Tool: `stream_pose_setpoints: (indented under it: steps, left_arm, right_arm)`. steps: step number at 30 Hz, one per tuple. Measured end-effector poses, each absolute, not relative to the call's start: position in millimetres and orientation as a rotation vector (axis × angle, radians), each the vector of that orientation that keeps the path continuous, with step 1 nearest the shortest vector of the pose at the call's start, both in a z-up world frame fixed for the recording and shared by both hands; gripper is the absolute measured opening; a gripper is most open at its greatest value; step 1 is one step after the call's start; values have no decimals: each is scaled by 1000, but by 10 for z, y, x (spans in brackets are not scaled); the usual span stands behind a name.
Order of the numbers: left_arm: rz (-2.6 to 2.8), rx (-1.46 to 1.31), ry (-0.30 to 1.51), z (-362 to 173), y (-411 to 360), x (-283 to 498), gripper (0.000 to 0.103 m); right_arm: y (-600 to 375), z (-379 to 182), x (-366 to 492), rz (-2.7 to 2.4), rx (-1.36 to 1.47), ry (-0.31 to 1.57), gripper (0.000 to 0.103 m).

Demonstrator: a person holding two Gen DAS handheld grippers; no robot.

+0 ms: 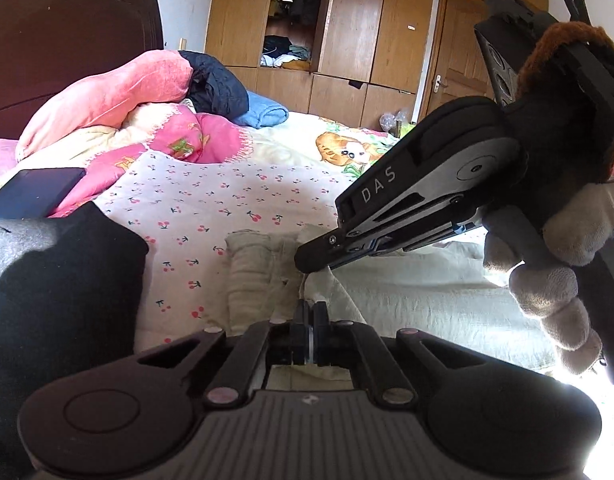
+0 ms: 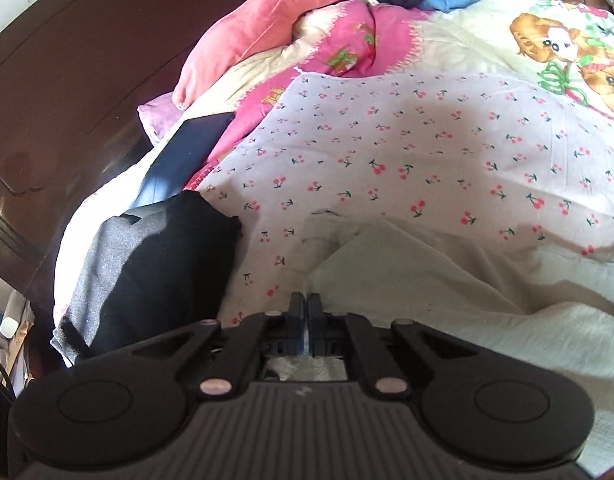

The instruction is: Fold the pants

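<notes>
Cream-white pants lie on the cherry-print sheet, with the waistband end bunched at the left. My left gripper is shut on a fold of the pants fabric just below the waistband. My right gripper reaches in from the right in the left wrist view, its tips shut on the same cloth just above my left gripper. In the right wrist view the right gripper is shut with pale fabric between the pads, and the pants spread ahead and to the right.
A folded black and grey garment lies to the left of the pants. A dark flat object rests by the pink quilt. The cherry-print sheet stretches beyond. A dark headboard and a wooden wardrobe stand behind.
</notes>
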State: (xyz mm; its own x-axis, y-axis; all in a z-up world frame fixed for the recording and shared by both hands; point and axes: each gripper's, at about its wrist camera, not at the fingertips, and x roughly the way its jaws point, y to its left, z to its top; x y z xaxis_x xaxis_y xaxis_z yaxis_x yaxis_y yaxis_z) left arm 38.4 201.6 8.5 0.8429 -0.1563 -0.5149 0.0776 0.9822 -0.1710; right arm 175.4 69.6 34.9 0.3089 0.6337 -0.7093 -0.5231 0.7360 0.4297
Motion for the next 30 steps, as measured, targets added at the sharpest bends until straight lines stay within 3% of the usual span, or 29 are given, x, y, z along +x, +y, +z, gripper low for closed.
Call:
stream_pose_setpoints:
  steps: [9, 12, 15, 17, 19, 20, 25, 30]
  left_arm:
    - [-102, -102, 595, -97, 1974, 394, 18]
    - [-77, -86, 601, -38, 2049, 360, 18]
    - [-74, -73, 584, 36, 2058, 324, 21]
    - [-93, -65, 570, 94, 2003, 329, 22]
    - [-118, -51, 539, 174, 1916, 331, 27]
    - [-124, -32, 518, 213, 1853, 337, 32]
    - [-219, 41, 480, 267, 1504, 488, 38]
    - [-311, 53, 496, 198, 1214, 892, 41]
  right_arm:
    - [954, 22, 1728, 754, 93, 992, 3]
    - [994, -119, 1767, 761, 138, 1026, 7]
    - [832, 19, 1677, 777, 179, 982, 8]
    - [563, 194, 1588, 764, 236, 924, 16]
    - [124, 367, 1479, 721, 287, 860, 38]
    - [-114, 410, 1427, 679, 304, 837, 42]
    - [-1322, 402, 1220, 366, 344, 820, 42]
    - [-2103, -50, 1073, 153, 417, 921, 44]
